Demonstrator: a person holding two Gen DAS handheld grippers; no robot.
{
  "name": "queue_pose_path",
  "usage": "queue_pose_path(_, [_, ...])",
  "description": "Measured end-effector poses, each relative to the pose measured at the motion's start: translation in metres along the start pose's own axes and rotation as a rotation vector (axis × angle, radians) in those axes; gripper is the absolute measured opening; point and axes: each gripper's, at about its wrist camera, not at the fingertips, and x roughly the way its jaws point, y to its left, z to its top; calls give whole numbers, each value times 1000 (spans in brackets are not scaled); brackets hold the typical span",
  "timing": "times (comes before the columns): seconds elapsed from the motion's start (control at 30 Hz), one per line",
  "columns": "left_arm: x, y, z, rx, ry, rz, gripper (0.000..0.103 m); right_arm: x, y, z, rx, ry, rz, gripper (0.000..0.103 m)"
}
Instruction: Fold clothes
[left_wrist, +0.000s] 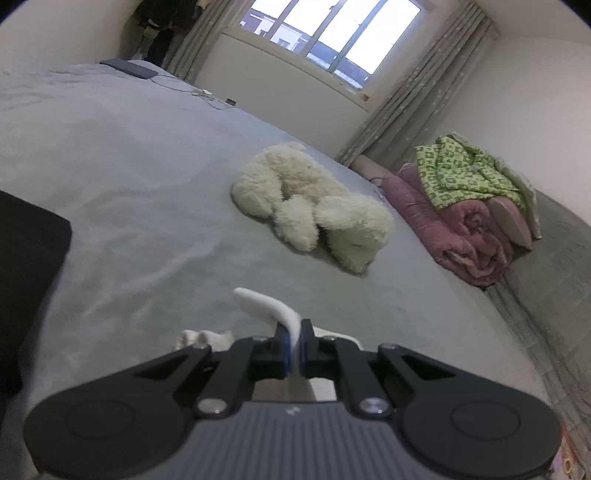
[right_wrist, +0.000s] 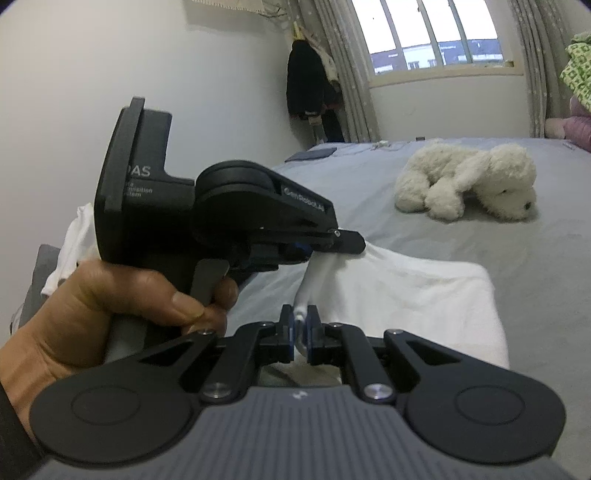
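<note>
The left claw (left_wrist: 294, 349) is pinching a fold of the white garment (right_wrist: 406, 295), a strip of the cloth curling up out of its blue pads. The right claw (right_wrist: 301, 334) is likewise clamped on a bunched edge of the same garment, just below the left claw, which the right wrist view shows gripped in a bare hand (right_wrist: 110, 314). From both pinch points the garment drapes onto the grey bed (left_wrist: 129, 177), its far part lying flat on the sheet. Further back a cream plush dog (left_wrist: 314, 206) lies on its side, well apart from the garment. Beyond it, by the wall, sits a rolled pink quilt (left_wrist: 469, 236) with a green patterned cloth (left_wrist: 461, 173) on top.
</note>
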Motion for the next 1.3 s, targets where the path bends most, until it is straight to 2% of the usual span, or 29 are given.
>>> queue_pose_path(0.13, [2,7,-6,36,20,39,5,9,4,-4,8,28,9,8])
queue_pose_path(0.3, [2,31,-14,-45,25,40,5,18,6,-13,30,49,19,8])
queue_pose_path(0.47, [-1,33,-13,-46,6,47,6,23,12,-16,57,48,19,10])
queue_pose_path(0.6, [-3,43,-14,-94,-10,51,6,28,14,-16,63,60,3,10])
queue_pose_path(0.7, [-6,51,-14,-132,-5,47,16,30,15,-20,67,78,-9,11])
queue_pose_path(0.73, [-8,51,-14,-139,-12,53,23,30,15,-21,74,83,-6,15])
queue_pose_path(0.83, [-16,53,-11,-154,-37,53,34,31,12,-19,102,99,33,18])
queue_pose_path(0.9, [-18,53,-9,-160,-44,55,37,25,13,-19,96,103,80,23])
queue_pose_path(0.97, [-20,53,-9,-156,-41,69,39,16,14,-20,79,105,117,35])
queue_pose_path(1.07, [-23,50,-9,-137,-24,107,39,-4,12,-23,43,109,154,36])
queue_pose_path(1.2, [-37,36,-9,-86,-28,140,39,-36,-10,-20,-7,71,101,36])
queue_pose_path(1.3, [-51,13,-5,-30,-24,154,36,-53,-45,-9,52,45,48,36])
